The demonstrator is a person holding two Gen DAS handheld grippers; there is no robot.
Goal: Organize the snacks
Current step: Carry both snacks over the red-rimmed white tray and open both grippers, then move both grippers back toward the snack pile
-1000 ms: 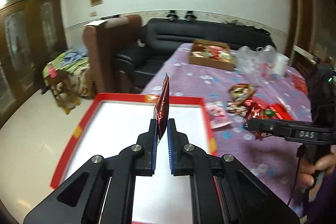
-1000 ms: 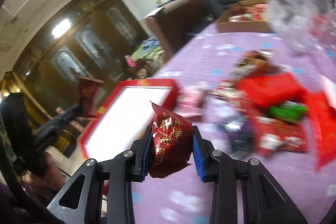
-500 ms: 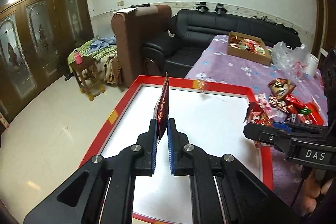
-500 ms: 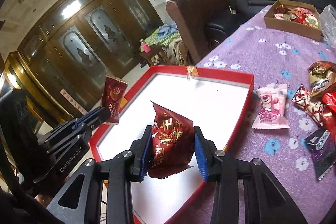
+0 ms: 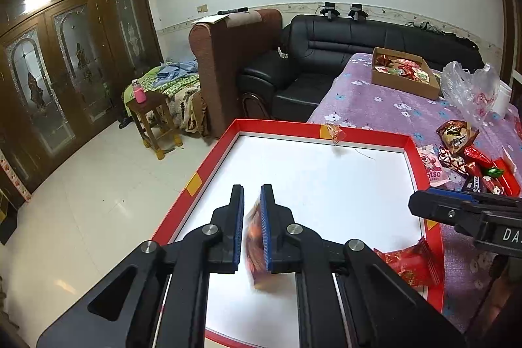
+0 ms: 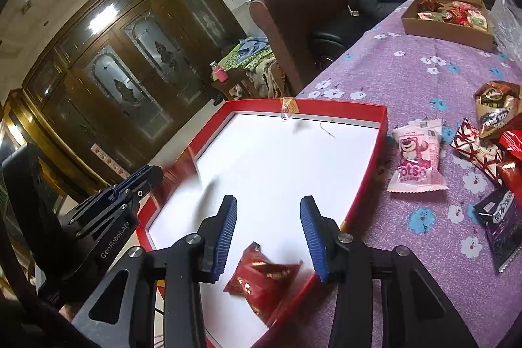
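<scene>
A red box with a white floor sits at the table's near corner. My left gripper hangs over its near left part with the jaws slightly apart; a blurred red-orange packet is slipping down between the pads. My right gripper is open above the box's near right corner. The red snack packet it held lies on the white floor below it, also in the left wrist view.
Loose snacks lie on the purple flowered cloth right of the box: a pink bear packet, a brown bag, red and dark packets. A cardboard box of snacks and a clear plastic bag stand farther back. Sofas lie beyond.
Both grippers opened over the box. The right one dropped its red packet onto the white floor; the left one's packet, held upright before, is sliding down between the pads.
</scene>
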